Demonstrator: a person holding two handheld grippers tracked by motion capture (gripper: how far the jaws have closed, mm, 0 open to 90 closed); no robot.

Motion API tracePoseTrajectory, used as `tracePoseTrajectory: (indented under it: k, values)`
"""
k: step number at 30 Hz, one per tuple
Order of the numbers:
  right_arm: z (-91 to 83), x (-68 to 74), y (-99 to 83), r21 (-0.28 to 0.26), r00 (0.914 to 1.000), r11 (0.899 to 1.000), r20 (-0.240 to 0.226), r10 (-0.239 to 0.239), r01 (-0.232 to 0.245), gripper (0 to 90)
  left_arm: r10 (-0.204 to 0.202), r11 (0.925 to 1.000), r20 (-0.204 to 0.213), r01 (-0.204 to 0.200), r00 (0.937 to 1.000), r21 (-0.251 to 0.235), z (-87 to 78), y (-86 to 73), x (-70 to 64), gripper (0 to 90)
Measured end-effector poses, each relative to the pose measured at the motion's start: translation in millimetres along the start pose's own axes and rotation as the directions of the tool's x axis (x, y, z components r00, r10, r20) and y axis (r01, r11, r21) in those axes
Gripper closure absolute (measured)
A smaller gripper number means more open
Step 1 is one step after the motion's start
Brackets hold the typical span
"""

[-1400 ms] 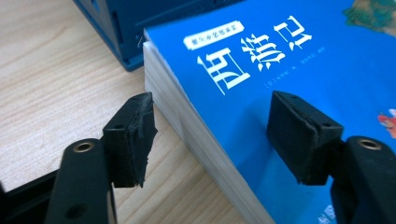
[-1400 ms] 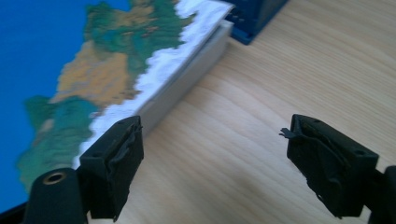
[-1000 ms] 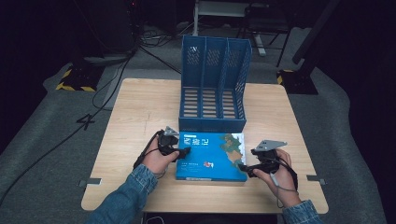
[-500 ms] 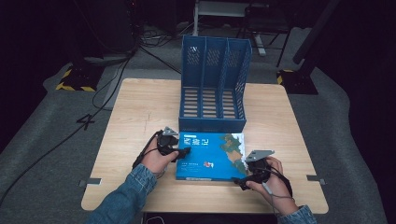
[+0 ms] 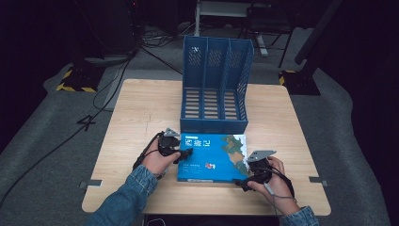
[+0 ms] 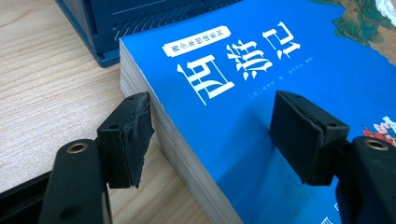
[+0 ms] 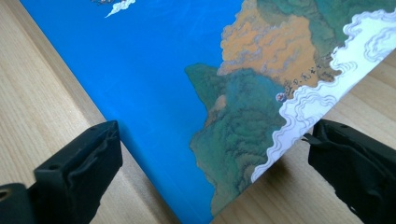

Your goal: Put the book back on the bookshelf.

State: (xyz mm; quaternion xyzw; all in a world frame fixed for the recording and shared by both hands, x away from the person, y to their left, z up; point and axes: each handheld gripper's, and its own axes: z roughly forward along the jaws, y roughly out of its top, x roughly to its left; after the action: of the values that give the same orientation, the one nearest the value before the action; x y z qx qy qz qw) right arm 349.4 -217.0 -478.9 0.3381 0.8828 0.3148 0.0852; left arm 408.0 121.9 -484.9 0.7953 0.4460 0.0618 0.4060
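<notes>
Book (image 5: 211,157) is laid flat on the table (image 5: 141,108), cover up, just in front of the blue rack (image 5: 215,87), its far edge close against the rack's base. The left gripper (image 5: 183,154) is held at the book's left edge, jaws open: in the left gripper view one pad is seen beside the page edge on the wood and the other above the cover (image 6: 261,93) near the white title, with the edge of the book between them. The right gripper (image 5: 241,181) is placed at the book's near right corner, jaws spread wide; in the right gripper view that corner (image 7: 233,126) is seen between the two pads, neither pad pressed on it. The rack's three slots are seen standing behind the book, openings toward it.
</notes>
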Motion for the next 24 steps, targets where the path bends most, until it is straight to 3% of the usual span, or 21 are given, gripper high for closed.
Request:
tracePoseTrajectory:
  k: [2, 4, 8, 13, 16, 22, 24]
  values:
    - [-1.5, -0.2, 1.6, 0.000, 0.9989, 1.000, 0.037, -0.031, 0.031, 2.9, 0.008, 0.9998, 0.011, -0.008, 0.9999, -0.016, 3.0, 0.4, 1.4, 30.4]
    - [-2.6, -2.2, 1.6, -0.005, 0.9973, 0.999, 0.065, -0.033, 0.033, 2.9, 0.008, 0.9995, 0.016, -0.008, 0.9998, -0.032, 6.0, 1.0, 1.9, 30.3]
    - [-1.2, -7.9, -2.2, -0.023, 0.9982, 1.000, 0.059, 0.013, -0.011, 0.4, 0.003, 0.9992, 0.019, -0.003, 0.9998, -0.040, 7.8, 1.9, 3.0, 30.5]
    - [-0.4, -7.5, -1.8, -0.025, 0.9984, 1.000, 0.056, 0.013, -0.012, 0.3, -0.027, 0.9984, 0.020, 0.028, 0.9994, -0.050, 6.4, 1.4, 4.8, 35.5]
    - [1.2, -7.6, -2.1, -0.030, 0.9988, 0.999, 0.042, 0.026, -0.025, 0.3, -0.055, 0.9967, 0.028, 0.057, 0.9981, -0.058, 2.2, 2.0, 8.3, 45.1]
    - [1.3, -7.2, -2.0, -0.030, 0.9987, 0.999, 0.043, 0.026, -0.025, 0.4, 0.017, 0.9989, 0.033, -0.015, 0.9993, -0.044, -10.8, 3.4, -1.4, 53.3]
    - [1.0, -6.8, -2.0, -0.030, 0.9986, 0.999, 0.048, 0.025, -0.024, 0.6, 0.011, 0.9998, 0.066, -0.010, 0.9978, -0.020, -14.4, 2.2, -4.6, 54.6]
